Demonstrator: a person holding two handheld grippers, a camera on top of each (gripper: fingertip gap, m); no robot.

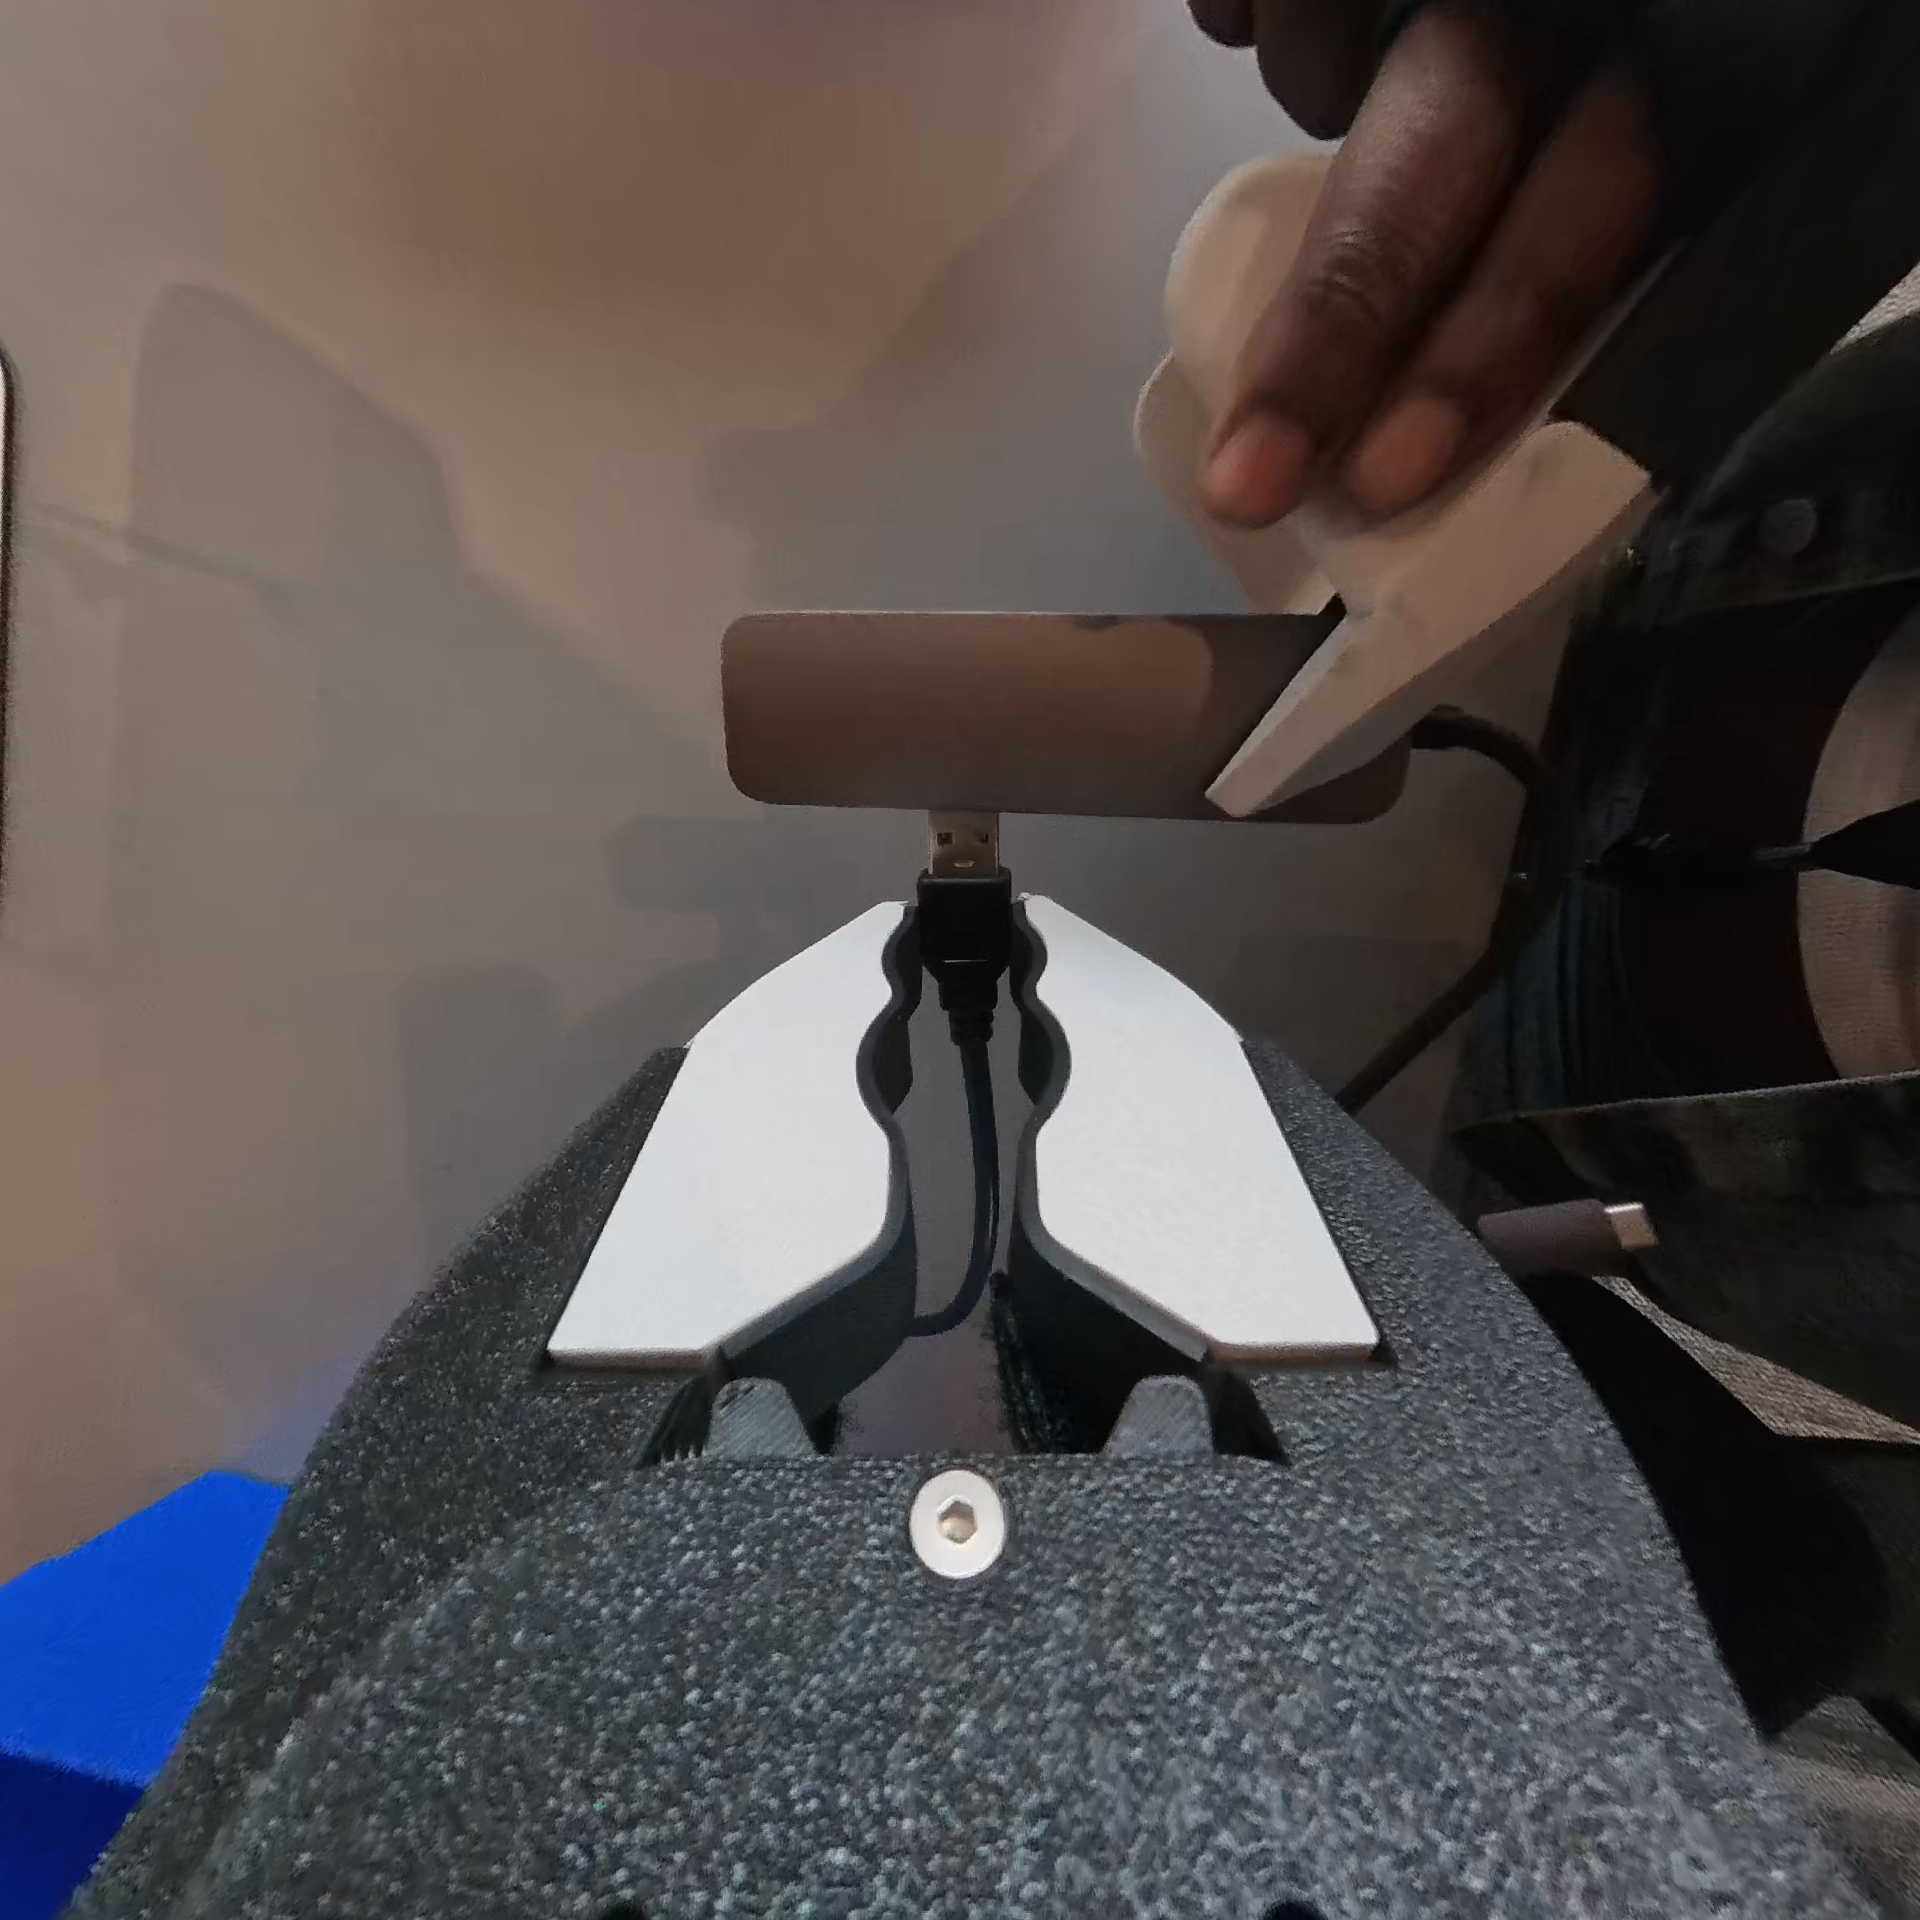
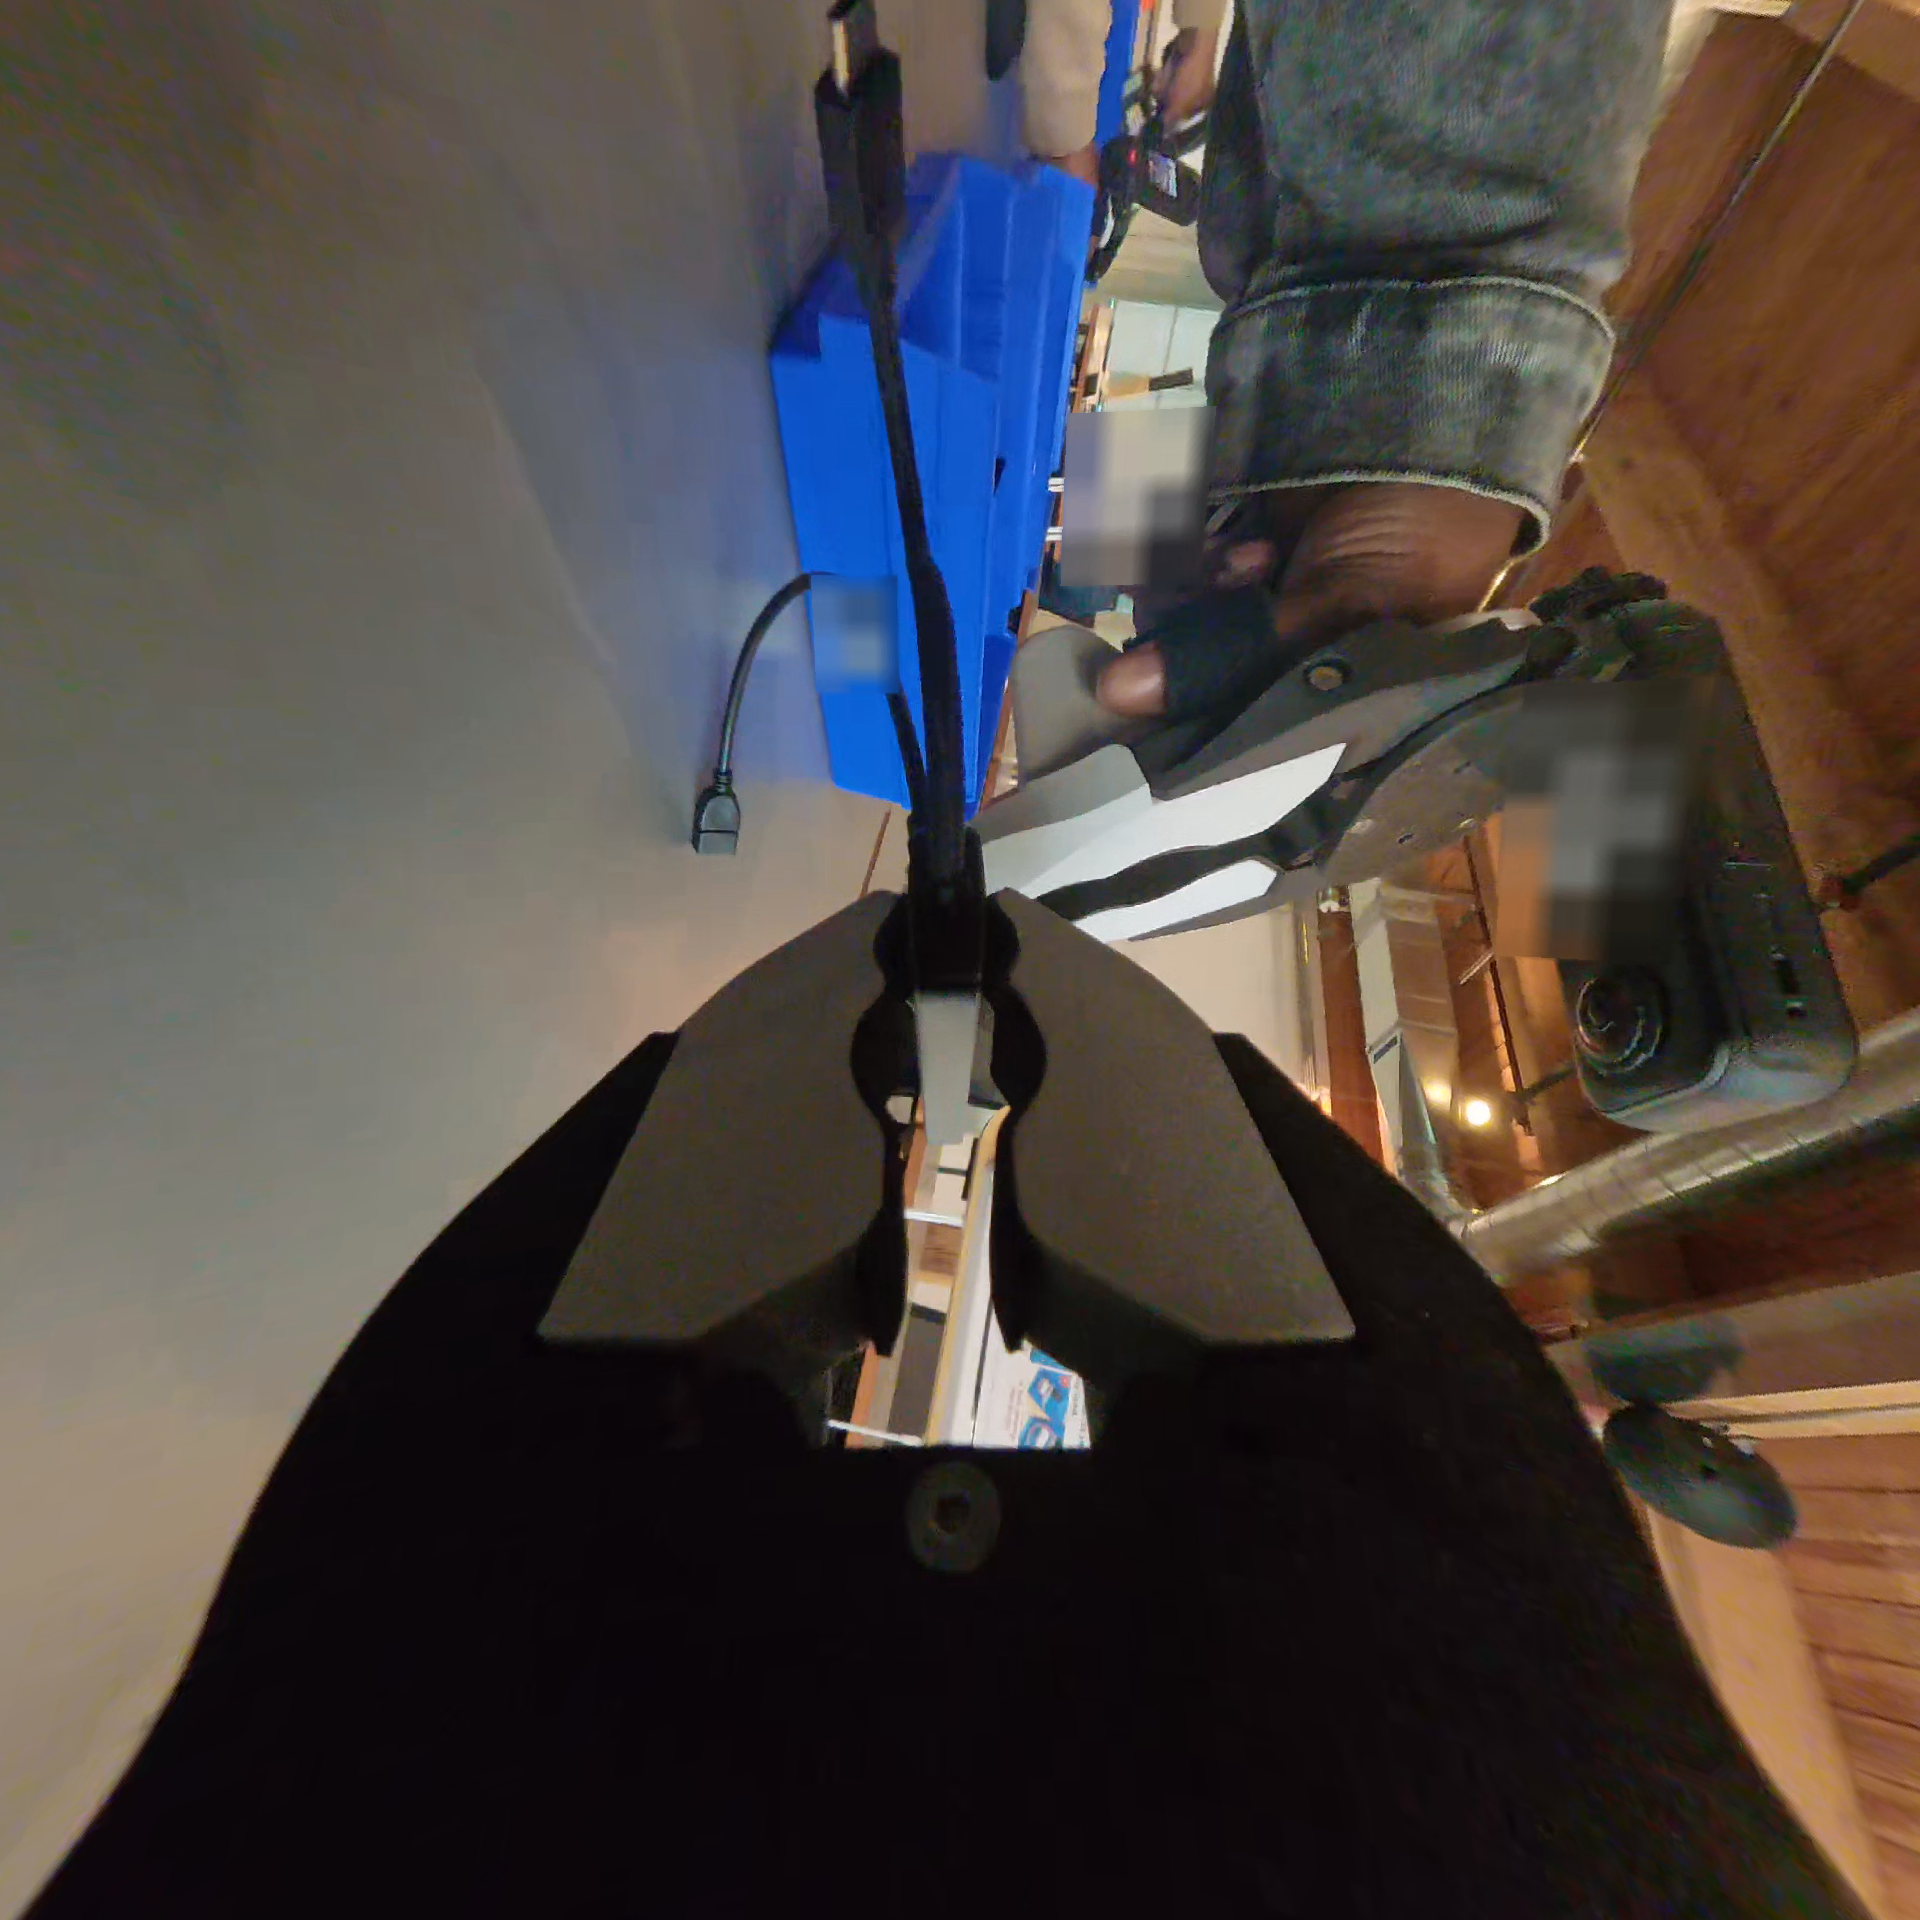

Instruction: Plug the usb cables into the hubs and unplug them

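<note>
Left wrist view shows my left gripper (image 1: 961, 904) clenched on one black USB plug (image 1: 964, 894), its metal tip just under the lower edge of one grey hub (image 1: 966, 717), partly seated at most. My right gripper (image 1: 1309, 717) grasps the hub's right end, both lifted above the pale table (image 1: 364, 727) with open room left. Right wrist view shows a second loose cable (image 2: 727, 727) lying beside one blue bin (image 2: 831, 468).
</note>
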